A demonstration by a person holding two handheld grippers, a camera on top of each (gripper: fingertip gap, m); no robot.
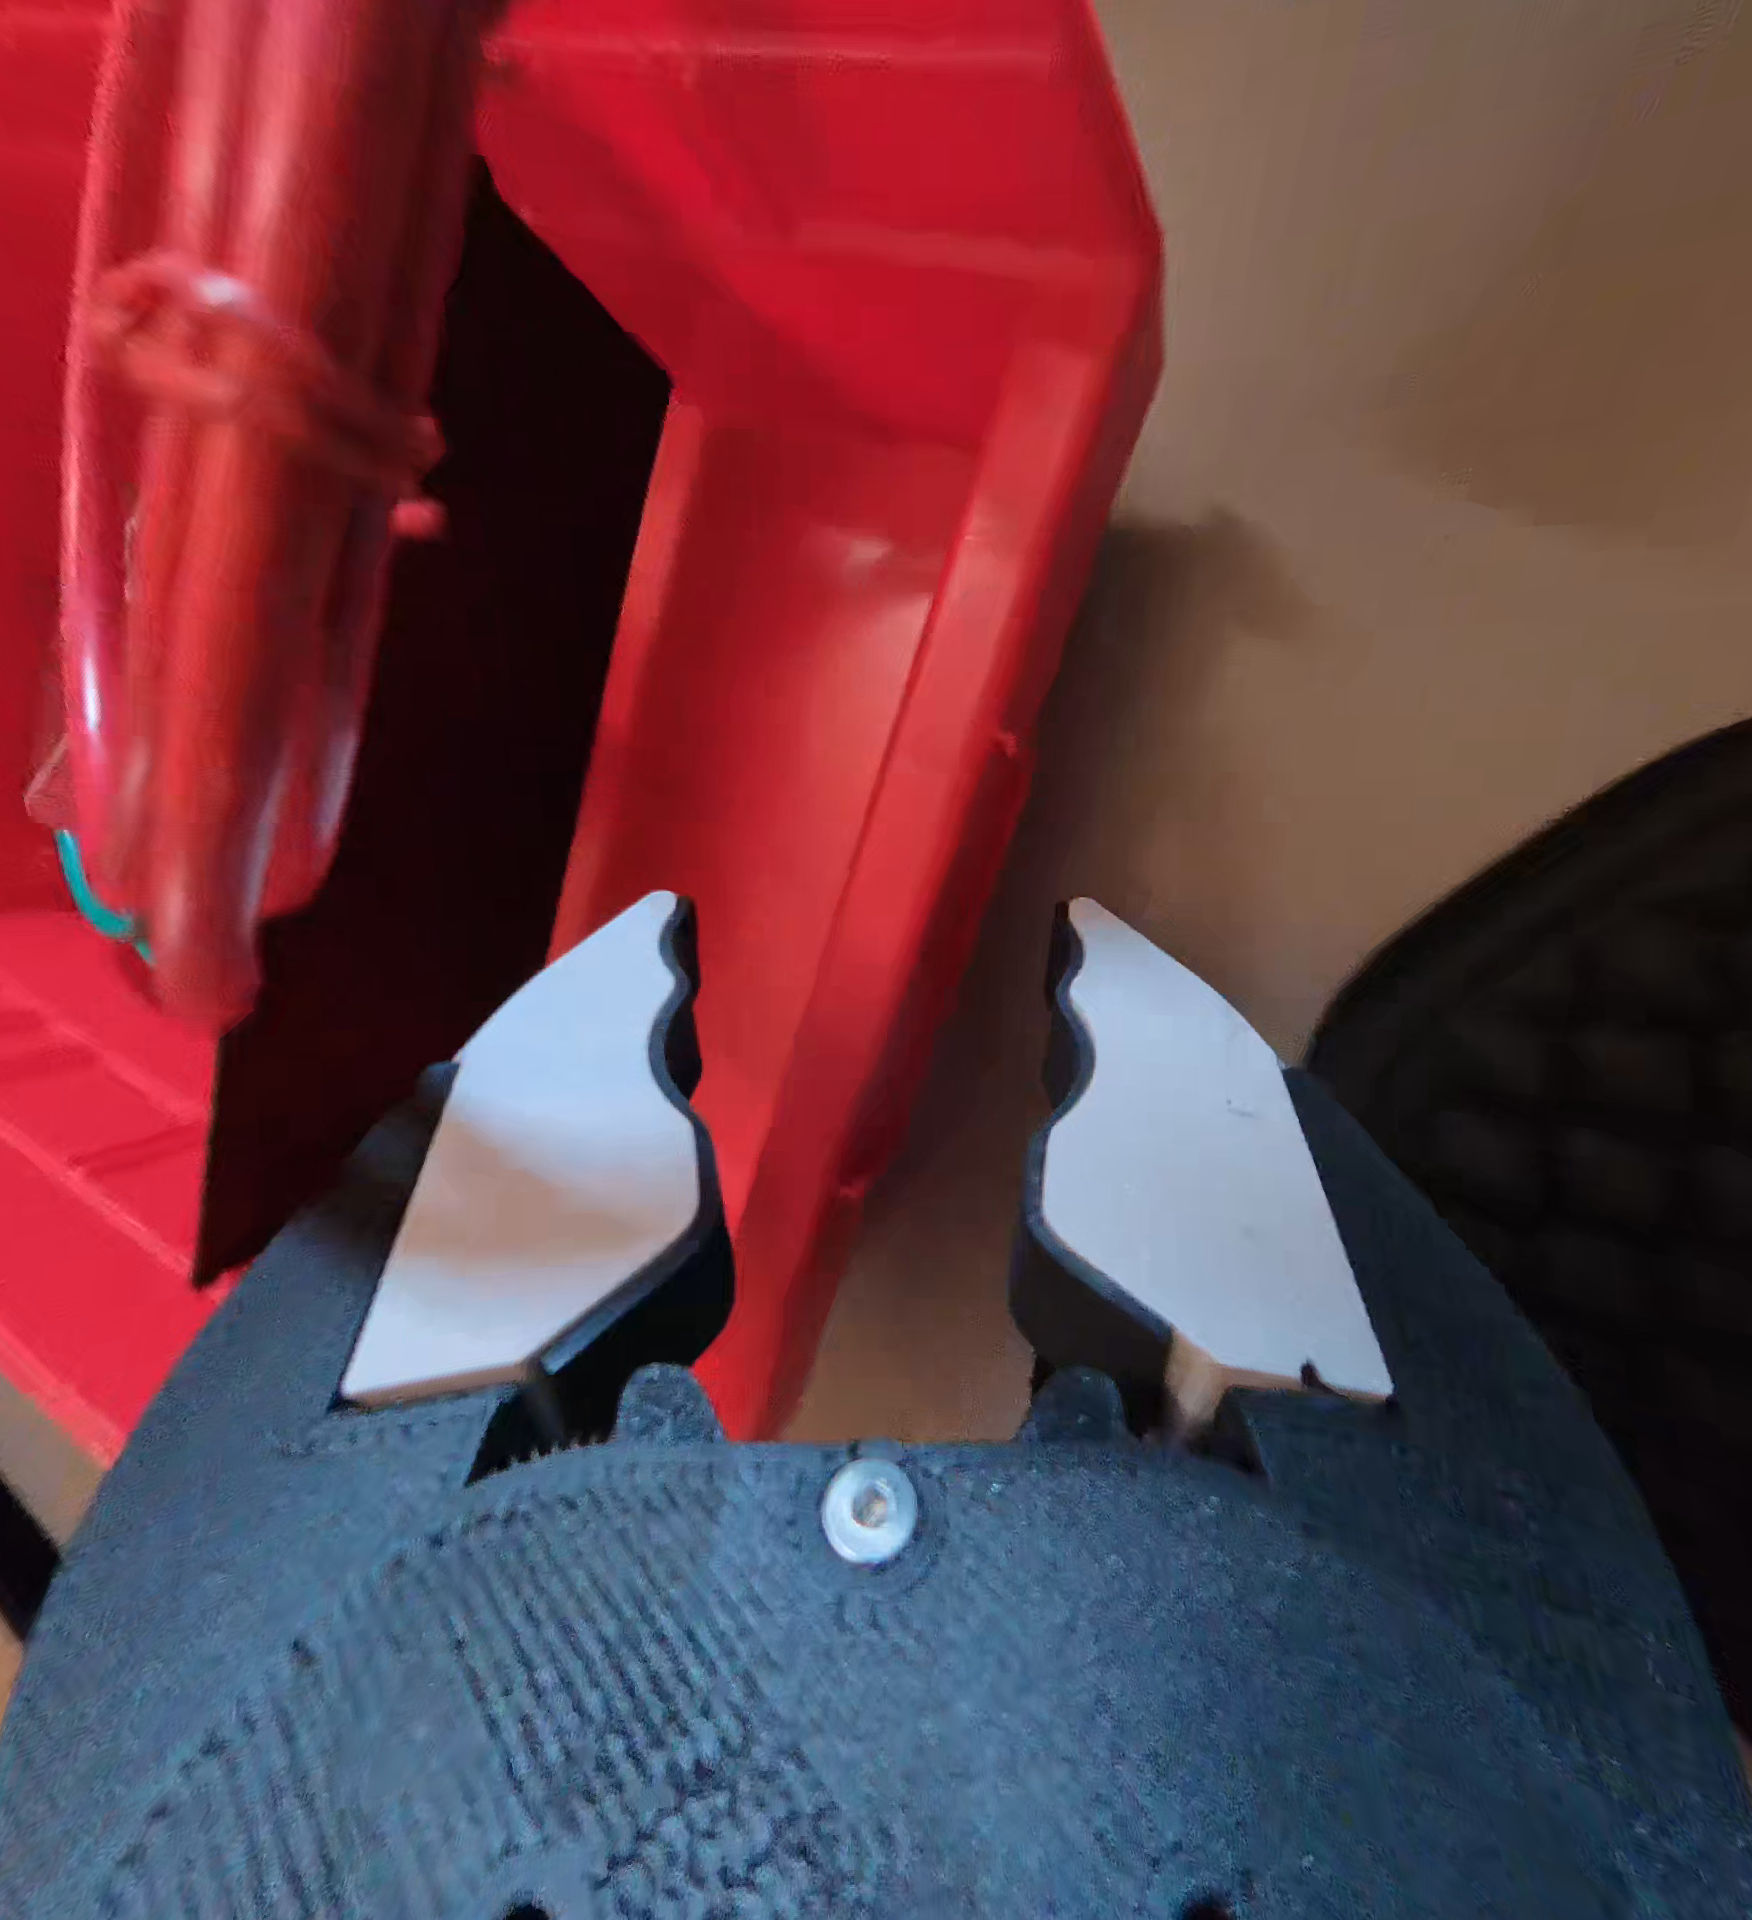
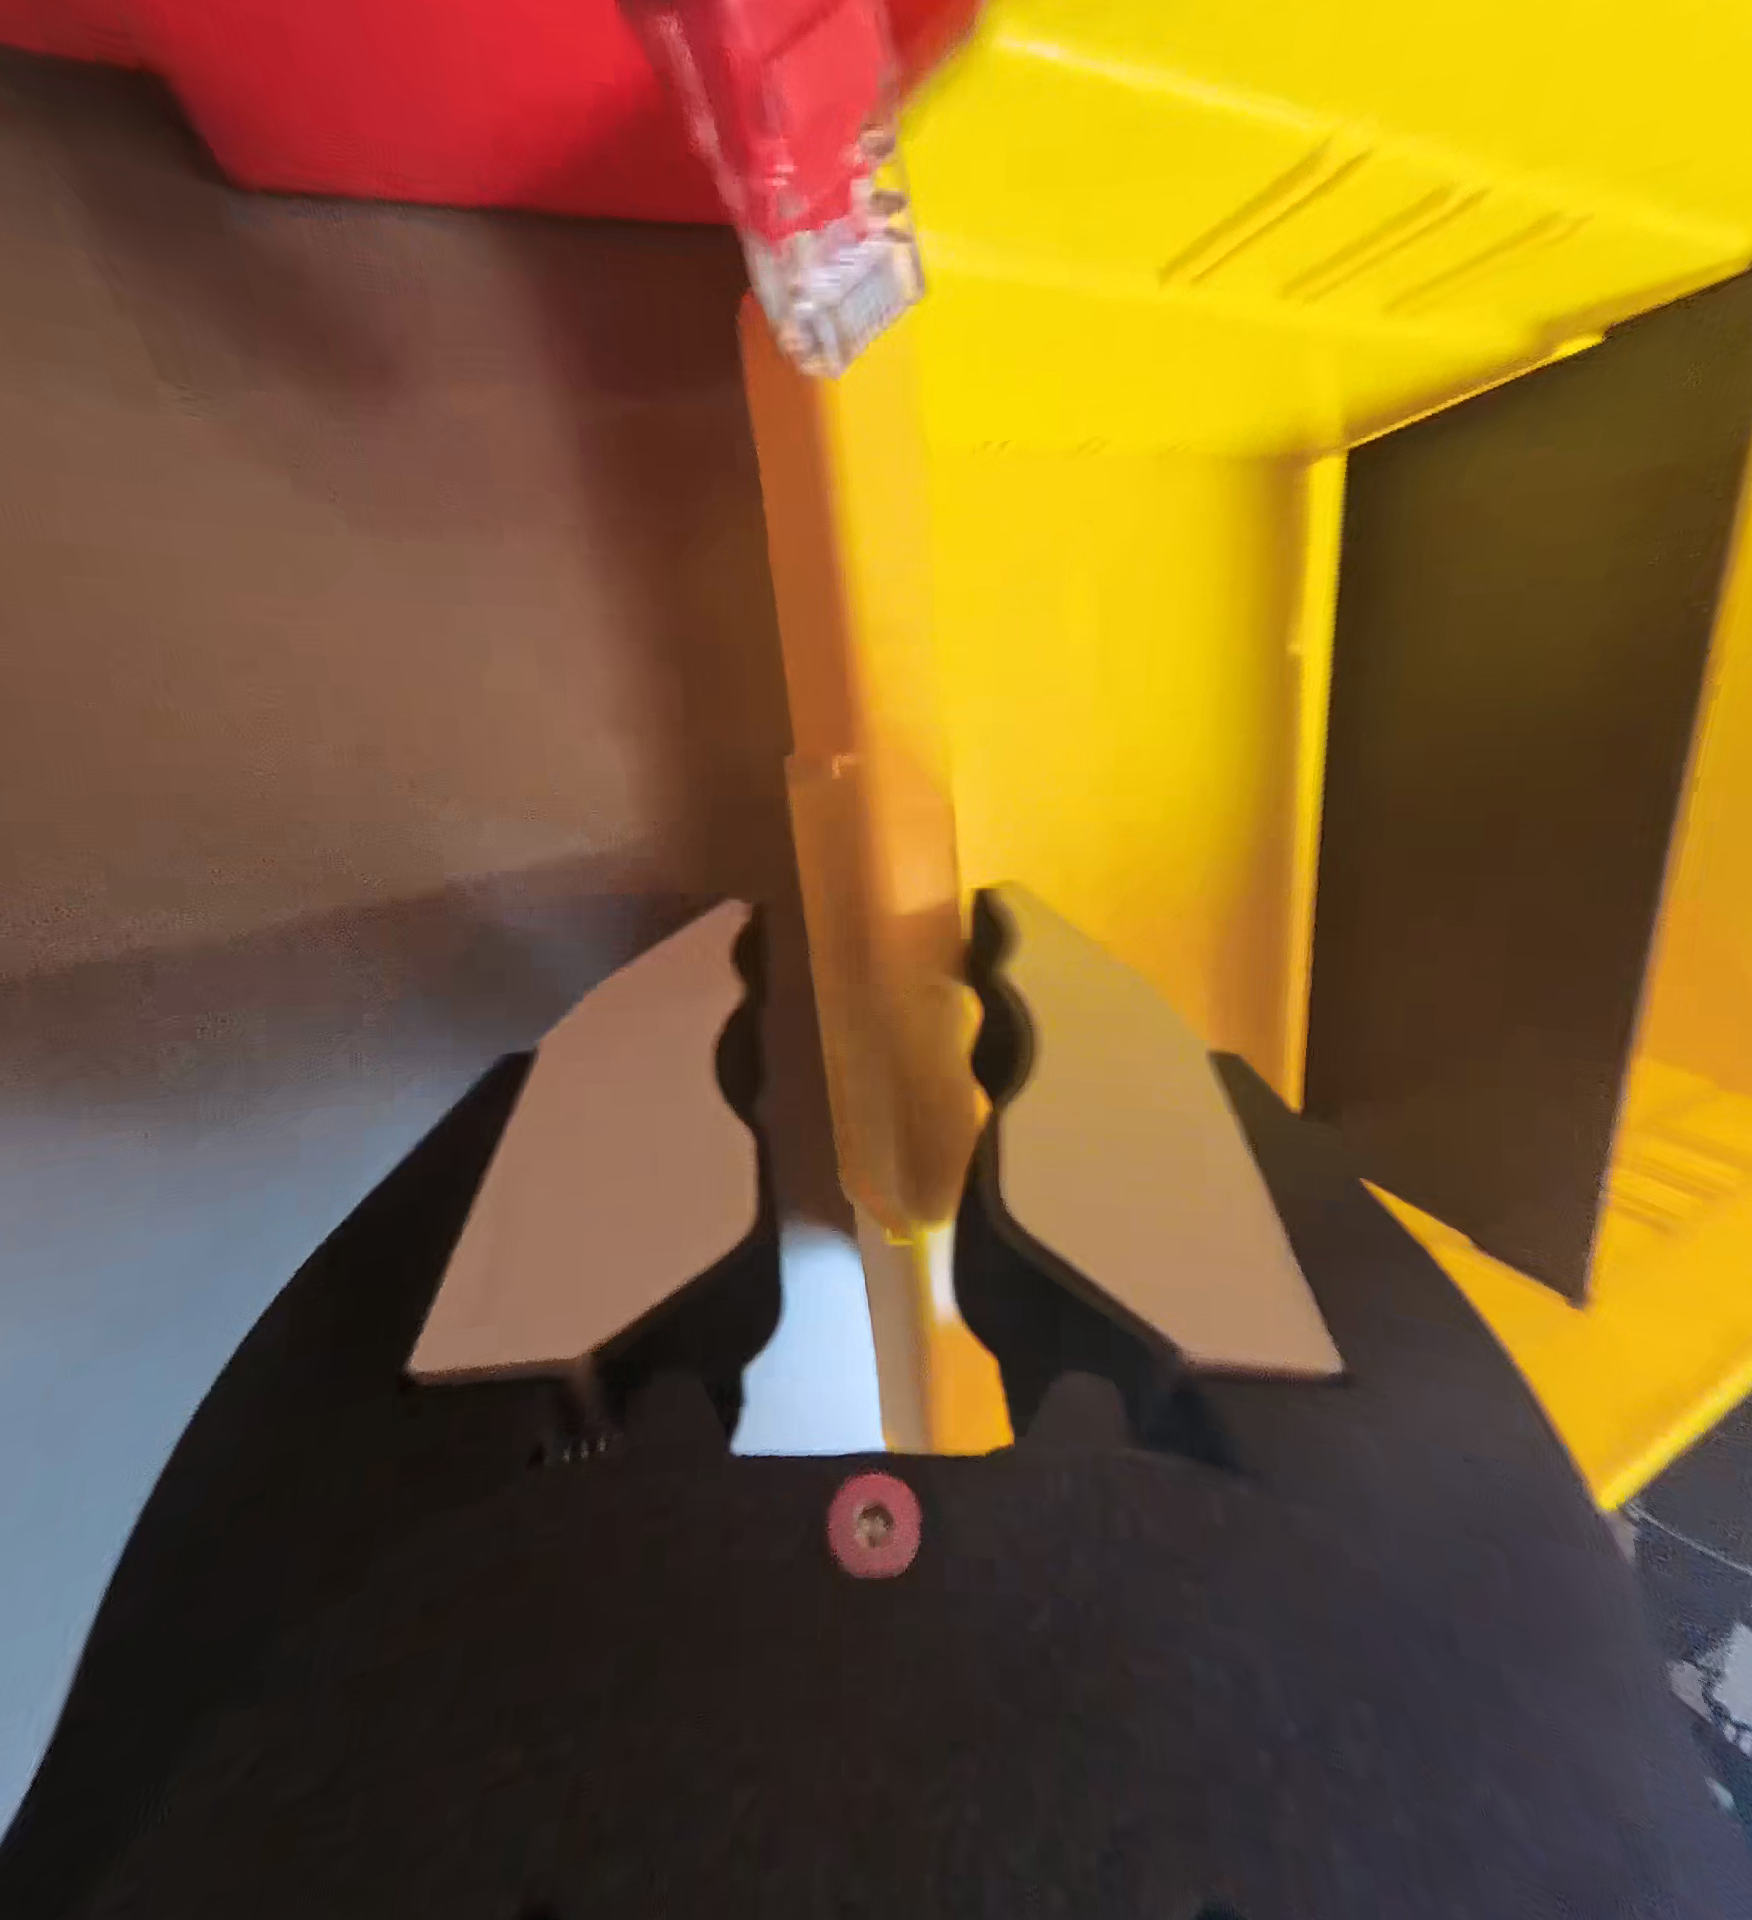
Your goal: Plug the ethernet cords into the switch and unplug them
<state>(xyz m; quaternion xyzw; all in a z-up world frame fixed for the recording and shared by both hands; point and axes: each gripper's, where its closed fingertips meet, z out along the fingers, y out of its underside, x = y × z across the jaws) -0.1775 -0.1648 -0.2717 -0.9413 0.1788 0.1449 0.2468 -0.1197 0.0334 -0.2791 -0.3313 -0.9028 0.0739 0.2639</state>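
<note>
Inspection, both wrist views, some motion blur. Left gripper [image 1: 877, 1029]: jaws released, gap between fingers w/ nothing in it; it sits just beside the edge of a red bin [image 1: 851, 436]. A bundled red ethernet cord [image 1: 217, 540], tied w/ a twist tie, hangs at upper left in front of the bin; what holds it is not in frame. Dark rounded object [image 1: 1620, 1091] at right on the brown surface [image 1: 1474, 312], identity unclear. Right gripper [image 2: 867, 997]: jaws narrowed round a yellow cord [image 2: 882, 935] running up between them; it touches the right finger, a slim gap shows on the left, so grasp looks probable but not fully confirmed. Beyond it a red plug [image 2: 830, 239] w/ clear connector tip hangs from above, free of any port. Yellow bin [image 2: 1215, 364] stands to the right, red bin behind. Switch: not visible in either view. Assessment: no cord seen plugged in; cords appear to be at the bins, so either pick-up before plugging or return after unplugging. Cannot tell which from these frames.
</note>
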